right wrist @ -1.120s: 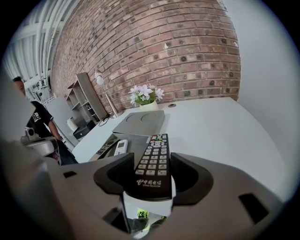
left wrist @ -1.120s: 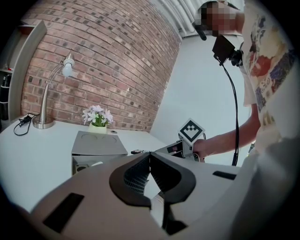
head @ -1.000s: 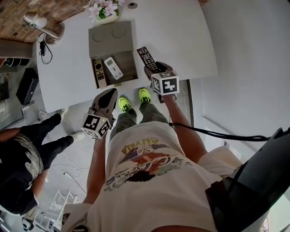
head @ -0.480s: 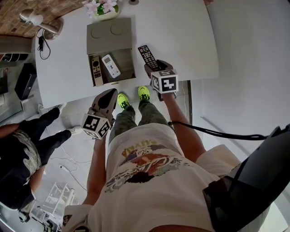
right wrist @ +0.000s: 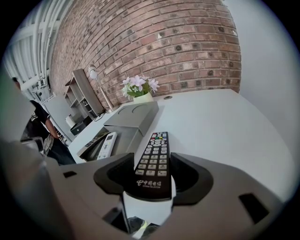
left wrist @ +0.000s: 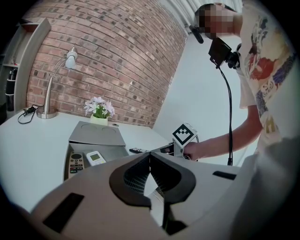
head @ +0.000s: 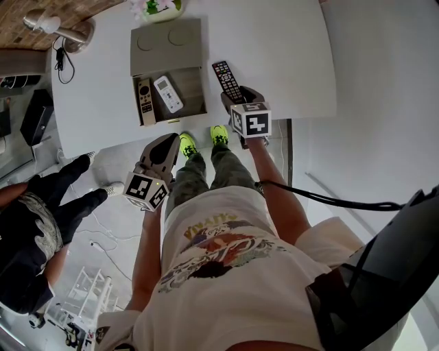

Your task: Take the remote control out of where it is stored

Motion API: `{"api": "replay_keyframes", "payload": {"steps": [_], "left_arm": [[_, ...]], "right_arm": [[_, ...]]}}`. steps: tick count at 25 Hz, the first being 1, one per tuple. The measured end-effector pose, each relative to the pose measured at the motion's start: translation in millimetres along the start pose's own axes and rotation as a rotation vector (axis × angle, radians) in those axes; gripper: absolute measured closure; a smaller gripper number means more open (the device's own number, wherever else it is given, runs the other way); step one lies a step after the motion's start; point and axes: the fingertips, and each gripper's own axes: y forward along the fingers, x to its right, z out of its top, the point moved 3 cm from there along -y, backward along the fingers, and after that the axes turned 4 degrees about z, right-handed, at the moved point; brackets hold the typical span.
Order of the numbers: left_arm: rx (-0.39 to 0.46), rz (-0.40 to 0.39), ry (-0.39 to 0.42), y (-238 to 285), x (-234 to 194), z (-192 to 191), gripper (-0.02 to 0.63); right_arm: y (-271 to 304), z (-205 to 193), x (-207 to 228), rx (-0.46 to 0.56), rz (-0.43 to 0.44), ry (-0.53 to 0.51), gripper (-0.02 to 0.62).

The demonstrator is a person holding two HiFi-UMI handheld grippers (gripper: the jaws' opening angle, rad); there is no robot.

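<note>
Room to move is widest on the right: the white table point(head: 281, 55) runs open from the storage box point(head: 167, 42) to its right edge. Its near edge passes just under the right gripper point(right wrist: 153, 161). On the left and far side, a lamp point(head: 58, 29) and a flower pot point(head: 161, 7) stand close to the box. A bystander point(head: 34, 219) fills the floor near the table's left corner.

The black remote control point(head: 226, 80) is out of the box, over the tabletop just right of the open compartment and near the near edge. Its near end sits between the right gripper's jaws, which pinch it from both long sides, and its keypad end points far. Whether it rests on the table or hangs just above it I cannot tell. A white remote point(head: 168, 94) and a grey remote point(head: 144, 101) lie side by side inside the compartment.

The left gripper point(left wrist: 150, 157) hangs off the table, nearer than its near edge and over the floor. Its jaws are pressed together at the tips with nothing between them.

Only the right gripper view shows the pads against the black remote's sides and the white print on its near end. The head view alone shows the bystander's legs and how both grippers sit against the table edge. The left gripper view catches the right gripper's marker cube from the side
</note>
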Motion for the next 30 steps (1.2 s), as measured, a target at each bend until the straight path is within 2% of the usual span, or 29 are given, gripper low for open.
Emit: {"api": "replay_keyframes", "payload": {"steps": [30], "left_arm": [[-0.001,0.01,-0.035,-3.0,5.5,-11.3,0.6]], "right_arm": [[21.5,-31.3,2.5,-0.056,-0.018,-0.045,0.347]]}}
